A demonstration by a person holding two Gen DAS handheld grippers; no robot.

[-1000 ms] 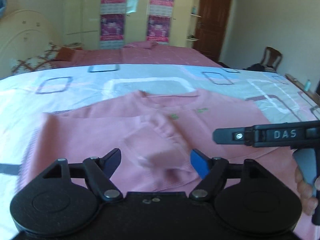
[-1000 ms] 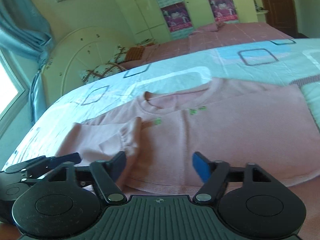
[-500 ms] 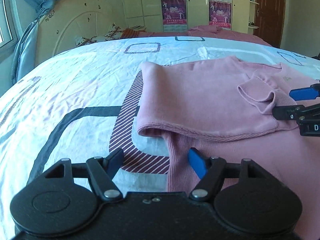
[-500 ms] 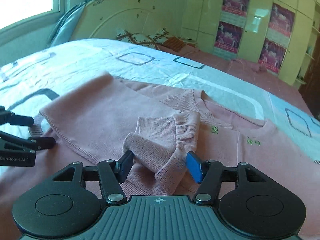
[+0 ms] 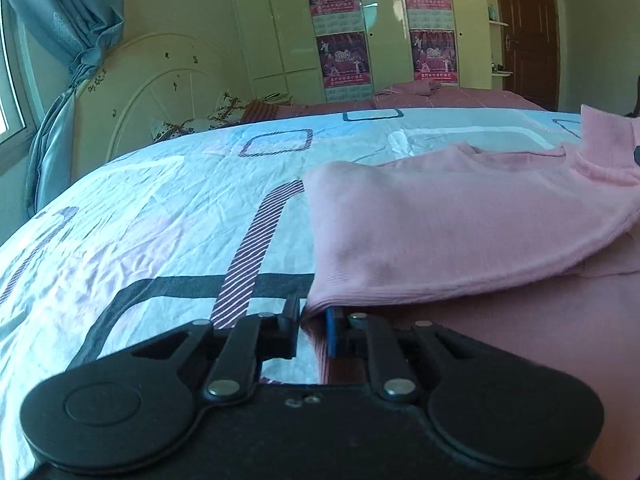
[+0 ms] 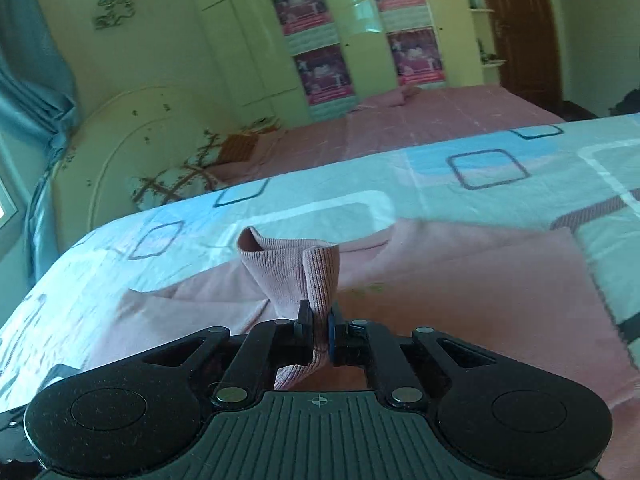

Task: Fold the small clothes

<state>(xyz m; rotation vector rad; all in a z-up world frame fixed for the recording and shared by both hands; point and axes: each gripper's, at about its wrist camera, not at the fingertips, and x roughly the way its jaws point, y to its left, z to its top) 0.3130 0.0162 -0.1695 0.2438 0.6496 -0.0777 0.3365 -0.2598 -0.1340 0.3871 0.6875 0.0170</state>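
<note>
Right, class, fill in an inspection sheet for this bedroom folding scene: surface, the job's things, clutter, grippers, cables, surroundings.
Surface: patterned bedsheet, wrinkled, on a bed.
Job's things: pink sweater lying on the sheet, left sleeve folded across; sleeve cuff lifted.
Clutter: nothing seen on the sheet.
Grippers: left gripper shut on the sweater's folded edge; right gripper shut on the cuff.
Cables: nothing seen.
Surroundings: headboard, blue curtain, wardrobe with posters, brown door.
</note>
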